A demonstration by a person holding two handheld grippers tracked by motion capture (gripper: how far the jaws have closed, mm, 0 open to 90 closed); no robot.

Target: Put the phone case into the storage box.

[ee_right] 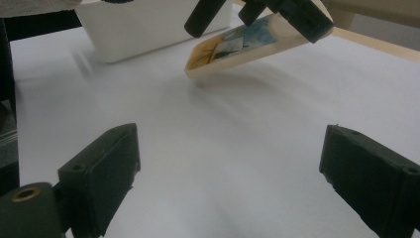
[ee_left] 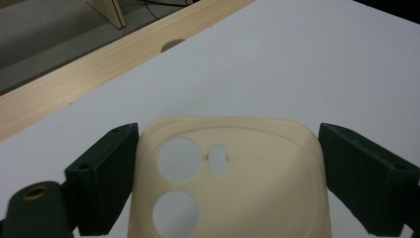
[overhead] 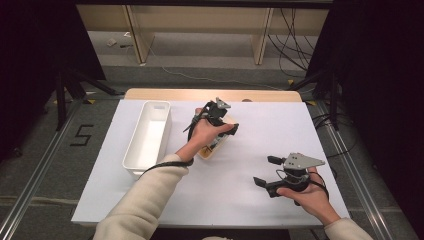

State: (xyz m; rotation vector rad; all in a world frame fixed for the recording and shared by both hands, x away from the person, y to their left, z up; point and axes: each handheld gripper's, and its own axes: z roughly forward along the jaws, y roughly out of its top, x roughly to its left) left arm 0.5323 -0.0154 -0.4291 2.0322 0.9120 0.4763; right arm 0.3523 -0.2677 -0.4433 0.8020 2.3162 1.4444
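We see a white surface (overhead: 240, 200) on a pale wooden table, with grey floor, cables and wooden legs behind it. A white bin (overhead: 148, 138) stands on the left part of the surface.

The left gripper (overhead: 216, 131) is held over the middle of the surface, just right of the bin. In its own view a cream phone case (ee_left: 233, 183) sits between the 2 jaws, its back facing the camera with 2 round holes and a small oblong one. The left jaw lies against the case's edge; on the right we see a narrow strip of white between the case and the jaw, so we cannot tell whether the case is clamped.

In the right gripper view the case (ee_right: 247, 47) hangs tilted, its near end lowest and just above the surface, its far end between the left gripper's jaws. A blue and yellow picture shows on its underside. The bin stands behind it.

The right gripper (overhead: 264, 171) is held low over the right front of the surface, well apart from the case. Its jaws are spread wide, with bare surface between them.
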